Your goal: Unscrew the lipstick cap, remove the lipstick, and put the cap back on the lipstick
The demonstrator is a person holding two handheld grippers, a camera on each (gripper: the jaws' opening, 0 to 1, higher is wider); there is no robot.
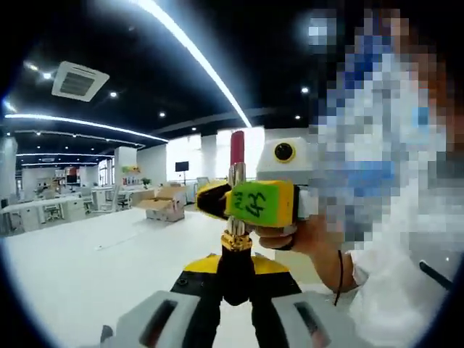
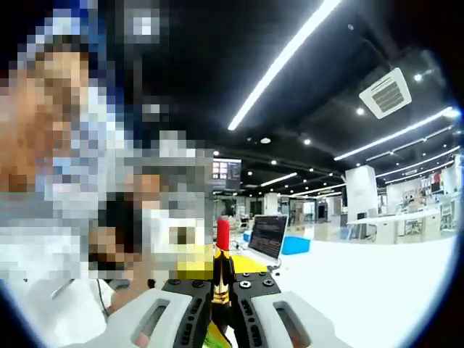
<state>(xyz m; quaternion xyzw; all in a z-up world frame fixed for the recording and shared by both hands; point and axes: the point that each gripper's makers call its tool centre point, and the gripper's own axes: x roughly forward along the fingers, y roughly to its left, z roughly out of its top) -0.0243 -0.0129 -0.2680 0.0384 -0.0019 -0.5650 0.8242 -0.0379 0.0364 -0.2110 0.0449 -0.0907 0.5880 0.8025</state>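
One lipstick (image 1: 236,210), red tip extended: we are holding its dark base clamped in the left gripper (image 1: 235,290). The right gripper (image 1: 250,204) is closing on its metal stem. We are counting no separate cap.

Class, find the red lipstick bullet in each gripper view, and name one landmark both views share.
Left gripper view: red lipstick bullet stands upright just above centre, beside the right gripper.
Right gripper view: it stands low, just left of centre.
Shared landmark: the long ceiling light strip.

Bright ceiling strip lights (image 1: 196,54), glaring windows (image 1: 190,151), fisheye-bent edges, soft distant blur.
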